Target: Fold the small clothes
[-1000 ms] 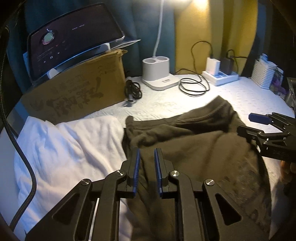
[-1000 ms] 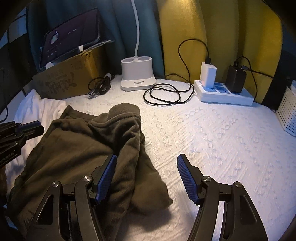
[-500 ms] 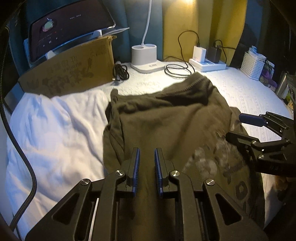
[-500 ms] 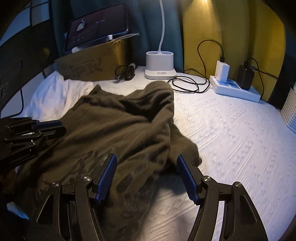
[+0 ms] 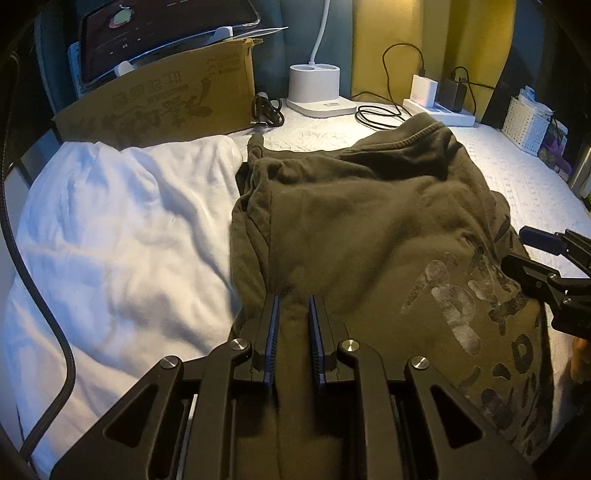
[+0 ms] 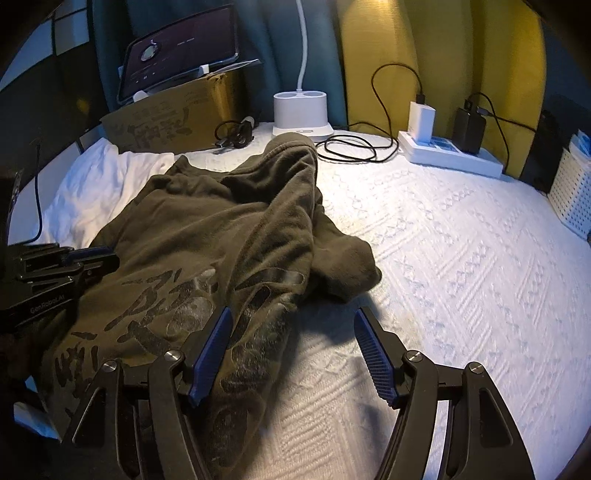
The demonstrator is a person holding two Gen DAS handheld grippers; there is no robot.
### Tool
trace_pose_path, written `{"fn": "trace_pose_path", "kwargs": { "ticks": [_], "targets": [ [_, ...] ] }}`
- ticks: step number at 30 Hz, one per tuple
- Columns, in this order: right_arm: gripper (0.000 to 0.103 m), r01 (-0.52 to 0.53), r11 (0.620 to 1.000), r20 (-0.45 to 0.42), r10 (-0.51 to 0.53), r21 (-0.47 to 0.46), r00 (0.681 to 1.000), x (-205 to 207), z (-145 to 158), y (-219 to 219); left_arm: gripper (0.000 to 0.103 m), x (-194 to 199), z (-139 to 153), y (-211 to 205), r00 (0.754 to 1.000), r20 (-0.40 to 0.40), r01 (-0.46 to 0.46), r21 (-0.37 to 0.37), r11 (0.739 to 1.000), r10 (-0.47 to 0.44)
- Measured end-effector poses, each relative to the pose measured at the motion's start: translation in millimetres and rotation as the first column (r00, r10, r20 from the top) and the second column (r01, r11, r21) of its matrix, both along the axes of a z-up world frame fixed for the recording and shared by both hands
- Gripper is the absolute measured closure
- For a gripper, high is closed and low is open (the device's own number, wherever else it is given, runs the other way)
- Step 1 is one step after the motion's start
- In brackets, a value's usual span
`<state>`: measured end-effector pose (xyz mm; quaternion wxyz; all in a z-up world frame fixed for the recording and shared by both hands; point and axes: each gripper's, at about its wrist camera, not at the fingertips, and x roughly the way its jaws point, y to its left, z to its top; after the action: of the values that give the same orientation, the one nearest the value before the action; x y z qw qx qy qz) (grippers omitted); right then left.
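An olive-green sweatshirt [image 5: 369, 229] with a dark print lies crumpled on the white textured bed cover [image 6: 461, 266]. My left gripper [image 5: 293, 299] is shut on a fold of its near edge, and the fabric runs up between the two blue pads. In the right wrist view the sweatshirt [image 6: 221, 229] spreads from the far middle to the near left. My right gripper [image 6: 291, 312] stands open over its right edge, one finger above the print and the other above the bare cover. Each gripper also shows in the other's view: the right gripper [image 5: 517, 245], the left gripper [image 6: 74, 258].
A white cloth [image 5: 122, 229] lies left of the sweatshirt. At the back stand a cardboard box [image 5: 166, 99] with a tablet [image 5: 155, 33], a white lamp base [image 5: 314, 85], coiled cables [image 5: 376, 114] and a power strip [image 5: 439, 107]. A white basket [image 5: 524, 125] is far right.
The sweatshirt has been drawn toward the near edge and spread out, and its dark print has come into view. Both grippers have pulled back with it. Their openings look unchanged.
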<state>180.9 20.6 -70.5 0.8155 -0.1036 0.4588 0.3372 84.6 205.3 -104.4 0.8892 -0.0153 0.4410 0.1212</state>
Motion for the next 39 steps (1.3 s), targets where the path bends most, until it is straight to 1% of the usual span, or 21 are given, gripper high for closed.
{"fn": "trace_pose_path", "kwargs": {
  "ticks": [4, 9, 12, 13, 15, 19, 25, 31, 33, 34, 35, 39],
  "targets": [
    [0.033, 0.003, 1.000, 0.001, -0.003, 0.010, 1.000, -6, 8, -6, 0.087, -9, 4, -3, 1.000, 0.012, 0.008, -0.009, 1.000, -0.008],
    [0.033, -0.010, 1.000, -0.010, 0.010, 0.022, 1.000, -18, 12, -12, 0.087, -22, 9, -10, 0.999, 0.037, 0.022, -0.042, 0.999, -0.020],
    [0.033, -0.021, 1.000, -0.008, 0.022, 0.017, 1.000, -25, 11, -14, 0.087, -26, 4, -13, 0.999, 0.042, 0.033, -0.096, 0.995, -0.029],
    [0.033, -0.024, 1.000, -0.007, 0.024, 0.012, 1.000, -26, 9, -15, 0.087, -26, 1, -14, 0.999, 0.036, 0.032, -0.100, 0.994, -0.028],
    [0.033, -0.023, 1.000, -0.015, 0.023, 0.004, 1.000, -29, 5, -17, 0.087, -27, -5, -17, 0.999, 0.023, 0.026, -0.098, 0.995, -0.024],
    [0.033, -0.021, 1.000, -0.019, 0.020, -0.012, 1.000, -32, -1, -25, 0.087, -31, -8, -18, 0.999, 0.034, 0.025, -0.095, 0.995, -0.022],
    [0.033, 0.005, 1.000, -0.014, -0.005, -0.014, 1.000, -36, -2, -42, 0.087, -33, -4, -27, 1.000, 0.020, 0.005, -0.062, 0.998, -0.003],
    [0.033, 0.024, 1.000, -0.005, -0.024, -0.006, 1.000, -40, 1, -59, 0.086, -42, 2, -41, 0.999, 0.035, 0.019, -0.054, 0.998, -0.017],
    [0.033, 0.029, 1.000, -0.002, -0.029, -0.003, 1.000, -43, 2, -65, 0.070, -43, 4, -47, 0.999, 0.035, 0.018, -0.051, 0.999, -0.016],
    [0.033, 0.032, 0.999, 0.000, -0.032, -0.002, 0.999, -44, 3, -68, 0.054, -44, 4, -50, 0.999, 0.040, 0.014, -0.051, 0.999, -0.012],
    [0.033, 0.036, 0.999, 0.002, -0.036, -0.001, 0.999, -45, 4, -72, 0.048, -46, 5, -53, 0.999, 0.050, 0.009, -0.049, 0.999, -0.006],
    [0.033, 0.052, 0.999, 0.009, -0.052, 0.002, 0.999, -50, 6, -87, 0.048, -50, 9, -65, 0.998, 0.067, 0.015, -0.049, 0.999, -0.011]
  ]
}}
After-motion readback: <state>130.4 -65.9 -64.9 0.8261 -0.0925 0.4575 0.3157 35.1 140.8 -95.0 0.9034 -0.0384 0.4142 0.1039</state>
